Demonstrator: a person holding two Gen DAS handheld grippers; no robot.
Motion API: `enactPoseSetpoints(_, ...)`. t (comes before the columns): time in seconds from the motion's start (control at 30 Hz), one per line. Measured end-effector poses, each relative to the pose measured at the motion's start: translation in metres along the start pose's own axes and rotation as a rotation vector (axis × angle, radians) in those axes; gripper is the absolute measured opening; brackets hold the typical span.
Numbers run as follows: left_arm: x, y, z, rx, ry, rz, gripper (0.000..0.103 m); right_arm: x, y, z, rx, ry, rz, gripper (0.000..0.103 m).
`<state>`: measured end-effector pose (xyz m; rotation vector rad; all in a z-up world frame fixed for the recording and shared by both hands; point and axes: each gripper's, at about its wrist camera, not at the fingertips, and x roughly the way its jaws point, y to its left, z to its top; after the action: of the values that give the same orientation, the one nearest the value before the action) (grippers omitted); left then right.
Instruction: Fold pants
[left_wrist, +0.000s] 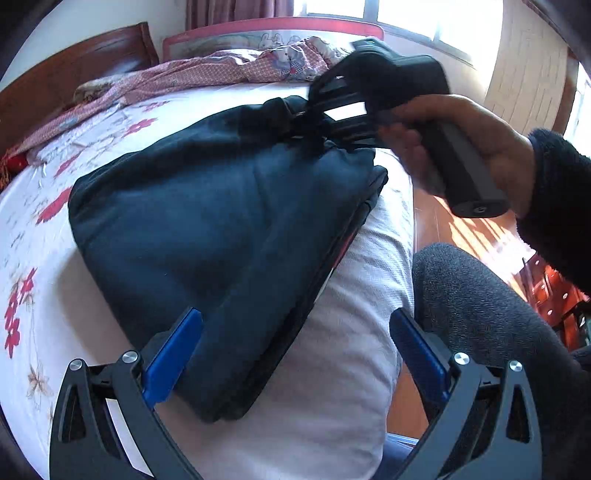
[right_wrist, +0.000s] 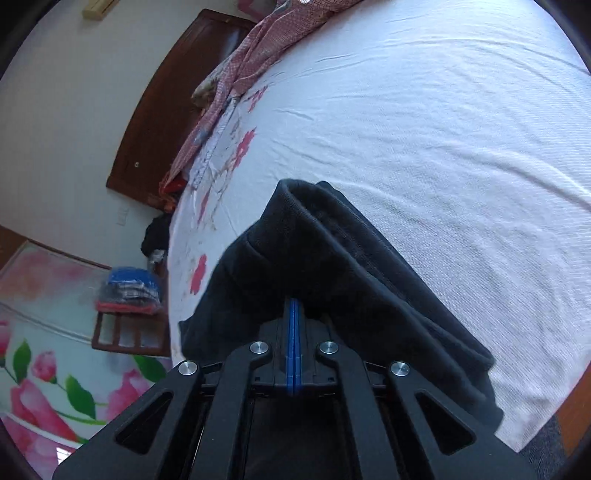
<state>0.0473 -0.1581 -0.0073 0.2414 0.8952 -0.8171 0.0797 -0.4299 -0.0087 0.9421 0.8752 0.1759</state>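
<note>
Two grippers worked over the dark pants (left_wrist: 207, 229), which lay bunched in a folded heap on the white bed sheet (left_wrist: 343, 295) near the edge. One, the right gripper (left_wrist: 314, 114), was clenched on a gathered end of the cloth, while the left gripper (left_wrist: 295, 354) hung spread wide, grasping nothing.

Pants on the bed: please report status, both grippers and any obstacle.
Right gripper shut on dark pants, lifting one end. Left gripper open, straddling the near end. Pants partly folded on bed. Nothing in the way.
</note>
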Motion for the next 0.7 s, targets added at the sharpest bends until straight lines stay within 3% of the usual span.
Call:
enactPoseSetpoints(0.07, -0.024, 0.032, 0.001, -0.141, -0.06, -0.061, 0.101, -0.027, -0.001, 0.008, -0.056, -0.04, -0.023, 0.012)
enactPoseSetpoints(0.1, -0.033, 0.051, 0.001, -0.22, -0.102, -0.077, 0.101, -0.037, -0.004, 0.015, -0.092, -0.057, -0.049, 0.038)
enactPoseSetpoints(0.13, -0.037, 0.075, 0.003, -0.314, -0.127, -0.073, 0.101, -0.043, -0.01, 0.021, -0.113, -0.068, -0.092, 0.072)
enactPoseSetpoints(0.17, -0.034, 0.097, 0.004, -0.399, -0.125, -0.067, 0.101, -0.043, -0.015, 0.025, -0.134, -0.057, -0.128, 0.079)
enactPoseSetpoints(0.27, -0.007, 0.149, 0.001, -0.63, -0.053, -0.146, 0.101, -0.026, -0.038, 0.034, -0.155, 0.089, -0.106, 0.079)
enactPoseSetpoints(0.47, 0.015, 0.188, -0.017, -0.897, -0.133, -0.346, 0.101, -0.013, -0.063, 0.027, -0.112, 0.19, 0.035, 0.079)
enactPoseSetpoints(0.57, 0.02, 0.19, -0.019, -0.949, -0.174, -0.379, 0.101, -0.009, -0.072, 0.017, -0.085, 0.209, 0.102, 0.08)
enactPoseSetpoints(0.63, 0.021, 0.192, -0.021, -0.969, -0.2, -0.447, 0.101, -0.006, -0.076, 0.014, -0.06, 0.233, 0.166, 0.082)
enactPoseSetpoints(0.7, 0.021, 0.195, -0.022, -0.992, -0.22, -0.475, 0.101, -0.008, -0.075, 0.01, -0.1, 0.247, 0.182, 0.082)
